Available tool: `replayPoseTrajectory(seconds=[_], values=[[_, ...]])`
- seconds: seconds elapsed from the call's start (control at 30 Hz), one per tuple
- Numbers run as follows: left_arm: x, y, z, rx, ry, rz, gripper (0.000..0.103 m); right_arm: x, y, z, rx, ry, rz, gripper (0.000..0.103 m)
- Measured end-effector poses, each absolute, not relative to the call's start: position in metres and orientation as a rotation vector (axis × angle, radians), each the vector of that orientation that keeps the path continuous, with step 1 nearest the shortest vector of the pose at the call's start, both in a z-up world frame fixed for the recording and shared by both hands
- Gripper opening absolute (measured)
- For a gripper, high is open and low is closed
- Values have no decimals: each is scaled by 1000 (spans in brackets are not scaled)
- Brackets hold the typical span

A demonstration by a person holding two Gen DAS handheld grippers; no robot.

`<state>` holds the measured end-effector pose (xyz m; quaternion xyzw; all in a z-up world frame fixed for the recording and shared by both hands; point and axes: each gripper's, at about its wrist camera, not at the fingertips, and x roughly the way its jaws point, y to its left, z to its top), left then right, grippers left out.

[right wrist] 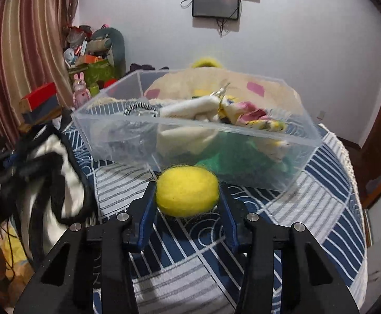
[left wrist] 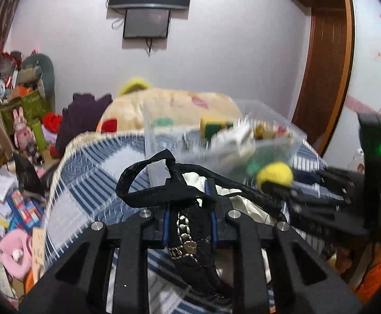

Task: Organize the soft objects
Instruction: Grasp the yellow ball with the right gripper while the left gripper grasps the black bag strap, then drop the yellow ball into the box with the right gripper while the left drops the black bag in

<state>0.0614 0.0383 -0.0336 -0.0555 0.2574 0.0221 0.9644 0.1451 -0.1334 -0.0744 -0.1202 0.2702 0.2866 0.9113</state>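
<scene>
My right gripper (right wrist: 188,196) is shut on a fuzzy yellow ball (right wrist: 187,191), held just in front of a clear plastic bin (right wrist: 256,133) on the blue-and-white quilt. The bin holds several soft items: white and patterned cloths, green fabric, a striped cord. My left gripper (left wrist: 189,191) is shut on a black mesh fabric piece with gold trim (left wrist: 182,225), lifted above the quilt; white cloth lies under it. The left wrist view also shows the ball (left wrist: 275,174), the right gripper (left wrist: 276,185) and the bin (left wrist: 276,141). The left gripper and black fabric appear blurred at the right wrist view's left edge (right wrist: 20,167).
A big cream plush (right wrist: 242,86) lies behind the bin. The quilt (right wrist: 321,191) covers a rounded surface that drops off at the right. Toys, boxes and a green bag (left wrist: 25,104) crowd the left corner; papers and a pink item litter the floor (left wrist: 12,222).
</scene>
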Motion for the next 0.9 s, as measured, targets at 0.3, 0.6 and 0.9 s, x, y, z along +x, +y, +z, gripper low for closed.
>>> replayPoseTrajectory(seconds=[0.3,0.6,0.9], values=[[82,49,19,-119,385,75,22,133,-164,-37,-195,441,540,42],[112,47,23,-108,346,137,22,148,-172,1,-166,329,472,42],[149,56,5,-136,386,213,22,171,-161,5,-166,342,468,42]])
